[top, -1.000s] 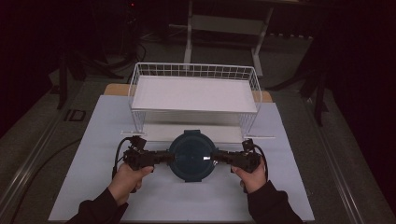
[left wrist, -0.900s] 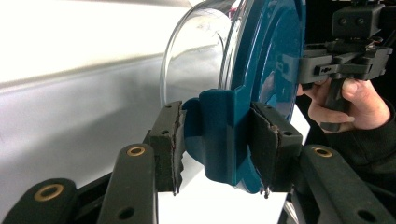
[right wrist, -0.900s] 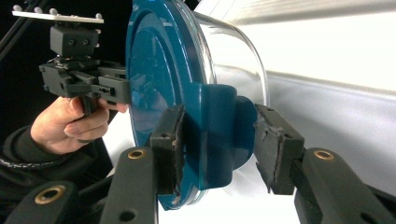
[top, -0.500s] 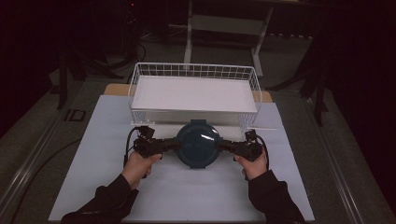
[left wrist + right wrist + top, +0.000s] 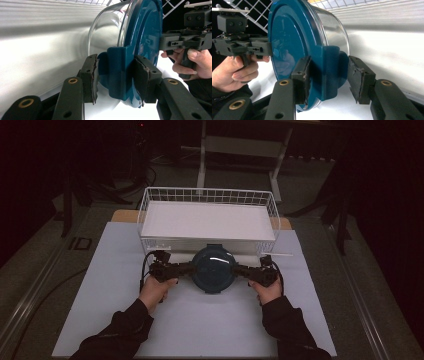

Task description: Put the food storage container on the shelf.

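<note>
Glass bowl [image 5: 214, 270] with blue lid [image 5: 146, 37] clamped between left gripper [image 5: 116, 77] and right gripper [image 5: 328, 78], each closed on a lid tab, near wire basket [image 5: 150, 202].

Clear glass bowl [image 5: 105, 32], blue lid [image 5: 214, 268] on, level, just before wire basket [image 5: 150, 202].

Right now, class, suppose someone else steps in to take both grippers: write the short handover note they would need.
Left gripper: shut on the left tab of the blue lid.
Right gripper: one pad touches the lid's right tab; the other pad shows a small gap, so check the grip.
Things: the lidded glass bowl is carried between both grippers, just in front of the white wire basket, above the white mat.
Done: bowl gripped on both sides and brought up to the basket's near edge.
Left, probably: lift it over the near wall, set it in the basket, release both grippers.
</note>
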Demonstrator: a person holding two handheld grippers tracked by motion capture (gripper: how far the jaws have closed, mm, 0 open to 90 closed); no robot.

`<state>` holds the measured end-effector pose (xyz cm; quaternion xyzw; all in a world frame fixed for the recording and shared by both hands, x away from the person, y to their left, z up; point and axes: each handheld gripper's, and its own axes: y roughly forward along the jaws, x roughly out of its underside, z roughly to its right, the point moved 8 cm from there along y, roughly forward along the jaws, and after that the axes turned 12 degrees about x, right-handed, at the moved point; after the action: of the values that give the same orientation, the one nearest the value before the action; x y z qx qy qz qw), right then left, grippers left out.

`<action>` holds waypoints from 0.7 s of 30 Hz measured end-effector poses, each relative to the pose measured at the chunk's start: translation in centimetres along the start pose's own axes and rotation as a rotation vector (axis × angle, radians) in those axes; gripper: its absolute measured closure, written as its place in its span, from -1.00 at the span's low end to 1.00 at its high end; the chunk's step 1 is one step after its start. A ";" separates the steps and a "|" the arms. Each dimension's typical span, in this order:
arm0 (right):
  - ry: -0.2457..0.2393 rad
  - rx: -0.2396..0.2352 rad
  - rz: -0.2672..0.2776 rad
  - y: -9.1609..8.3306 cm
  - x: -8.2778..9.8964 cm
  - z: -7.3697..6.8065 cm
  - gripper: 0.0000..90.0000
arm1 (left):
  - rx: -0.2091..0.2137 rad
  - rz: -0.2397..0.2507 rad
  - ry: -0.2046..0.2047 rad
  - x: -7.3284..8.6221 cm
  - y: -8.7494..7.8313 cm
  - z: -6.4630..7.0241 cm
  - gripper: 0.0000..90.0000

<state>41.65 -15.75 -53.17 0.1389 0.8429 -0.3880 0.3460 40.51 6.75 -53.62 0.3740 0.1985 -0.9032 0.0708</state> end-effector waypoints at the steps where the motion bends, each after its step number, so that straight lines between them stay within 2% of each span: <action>1: -0.001 0.005 0.002 0.1 0.0 0.1 0.21 | -0.001 -0.001 0.009 0.0 0.0 -0.3 0.26; 10: 0.011 0.027 0.015 1.1 -0.4 0.5 0.21 | 0.005 0.024 -0.020 -0.4 0.2 -1.6 0.25; 16: 0.030 0.031 0.029 1.2 -0.8 0.6 0.20 | 0.011 0.047 -0.012 -0.8 0.3 -1.7 0.25; 18: 0.023 0.041 0.035 1.2 -0.8 0.6 0.20 | 0.017 0.047 -0.024 -0.8 0.3 -1.8 0.24; 19: 0.027 0.042 0.034 1.3 -0.7 0.6 0.20 | 0.022 0.052 -0.047 -0.8 0.3 -1.8 0.24; 21: 0.028 0.050 0.037 1.3 -0.8 0.6 0.18 | 0.027 0.063 -0.056 -0.8 0.4 -2.0 0.23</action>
<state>43.19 -15.30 -53.65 0.1684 0.8350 -0.4004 0.3377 42.48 7.22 -54.46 0.3555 0.1725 -0.9132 0.0995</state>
